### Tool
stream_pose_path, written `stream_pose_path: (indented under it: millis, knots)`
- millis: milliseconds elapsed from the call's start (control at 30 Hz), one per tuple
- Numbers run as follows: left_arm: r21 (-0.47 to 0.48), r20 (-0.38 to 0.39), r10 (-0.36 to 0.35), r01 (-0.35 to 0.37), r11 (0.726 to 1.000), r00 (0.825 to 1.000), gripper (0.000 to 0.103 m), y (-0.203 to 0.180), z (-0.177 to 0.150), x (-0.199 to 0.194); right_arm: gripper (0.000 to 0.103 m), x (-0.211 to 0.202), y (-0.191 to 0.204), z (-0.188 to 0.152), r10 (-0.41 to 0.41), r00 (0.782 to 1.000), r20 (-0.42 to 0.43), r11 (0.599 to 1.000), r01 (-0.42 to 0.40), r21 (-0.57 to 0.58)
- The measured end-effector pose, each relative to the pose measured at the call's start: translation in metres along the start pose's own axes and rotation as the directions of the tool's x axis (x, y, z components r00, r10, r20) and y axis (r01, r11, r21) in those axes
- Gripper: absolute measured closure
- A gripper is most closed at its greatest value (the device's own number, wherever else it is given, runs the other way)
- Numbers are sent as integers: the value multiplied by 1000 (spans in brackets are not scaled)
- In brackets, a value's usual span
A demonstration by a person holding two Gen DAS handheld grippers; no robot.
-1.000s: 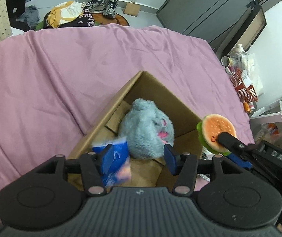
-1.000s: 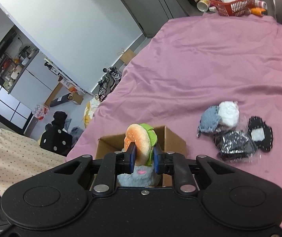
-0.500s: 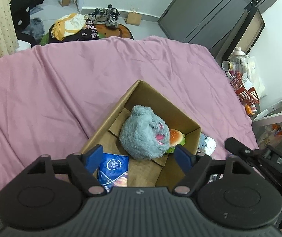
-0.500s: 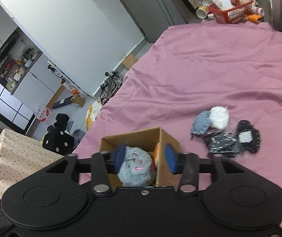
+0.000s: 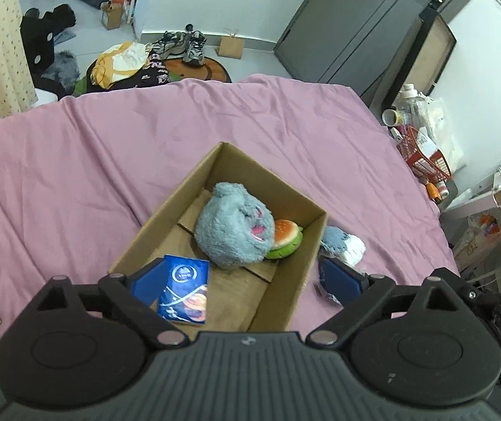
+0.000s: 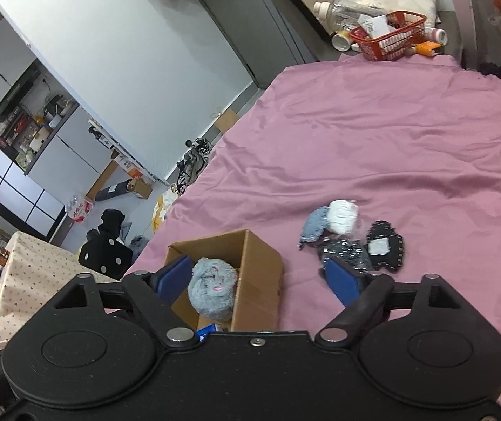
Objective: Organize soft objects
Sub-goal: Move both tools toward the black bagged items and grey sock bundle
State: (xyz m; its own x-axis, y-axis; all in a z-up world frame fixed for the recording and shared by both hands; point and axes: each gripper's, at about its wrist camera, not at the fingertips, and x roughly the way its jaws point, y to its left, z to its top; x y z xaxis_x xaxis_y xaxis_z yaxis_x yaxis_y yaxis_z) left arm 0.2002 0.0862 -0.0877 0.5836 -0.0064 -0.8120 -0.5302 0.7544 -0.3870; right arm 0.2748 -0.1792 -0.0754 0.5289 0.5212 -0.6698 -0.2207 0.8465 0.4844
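While both grippers hang over a pink bedsheet (image 6: pixel 390 133), the scene reads as follows.

Left gripper (image 5: pixel 246 280): jaws spread wide, holding nothing.

Right gripper (image 6: pixel 257 277): jaws spread wide, holding nothing.

Box (image 5: pixel 306 245): one open cardboard box, lying between and just ahead of the left jaws.

Contents of box: three things. One fluffy grey plush toy (image 5: pixel 234 233) with a pink mouth; one toy burger (image 5: pixel 287 236) with an orange bun and green layer, tucked against the plush; one blue packet (image 5: pixel 183 289) beside the left jaw's blue pad.

Outside box: a small pile of soft pieces (image 6: pixel 352 235) in grey, white and black on the sheet, just ahead of the right gripper's right jaw.
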Motion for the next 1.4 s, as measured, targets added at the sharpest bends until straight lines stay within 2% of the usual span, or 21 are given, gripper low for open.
stream_pose_path:
  millis: [100, 167, 567, 733, 900, 1000, 1267, 1400]
  knots:
    - [11, 0, -4, 4, 1000, 1000, 6, -10, -6, -2, 16, -9, -10, 0, 4, 1000, 19, 1000, -4, -2]
    - [16, 12, -9, 9, 1000, 1000, 1, -16, -10, -4, 15, -14, -18, 0, 2, 1000, 22, 1000, -2, 4]
    - [100, 88, -28, 20, 995, 996, 0, -63, -34, -8, 15, -27, -75, 0, 2, 1000, 26, 996, -5, 91]
    - [134, 77, -45, 34, 990, 996, 0, -82, -43, 0, 15, -28, -96, 1, 27, 999, 25, 992, -30, 124]
    - [154, 41, -48, 41, 987, 998, 0, -99, -53, 14, 15, -21, -118, 1, 66, 997, 27, 984, -70, 163]
    - [173, 18, -11, 8, 985, 1000, 0, -110, -58, 24, 15, -14, -129, 1, 76, 997, 20, 977, -78, 198]
    - [176, 16, 16, -18, 984, 1000, 1, -129, -63, 46, 16, 16, -148, 8, 98, 994, -41, 960, -83, 269]
    - [175, 17, 13, -16, 985, 1000, 2, -136, -63, 60, 20, 32, -160, 4, 133, 991, -26, 943, -118, 310]
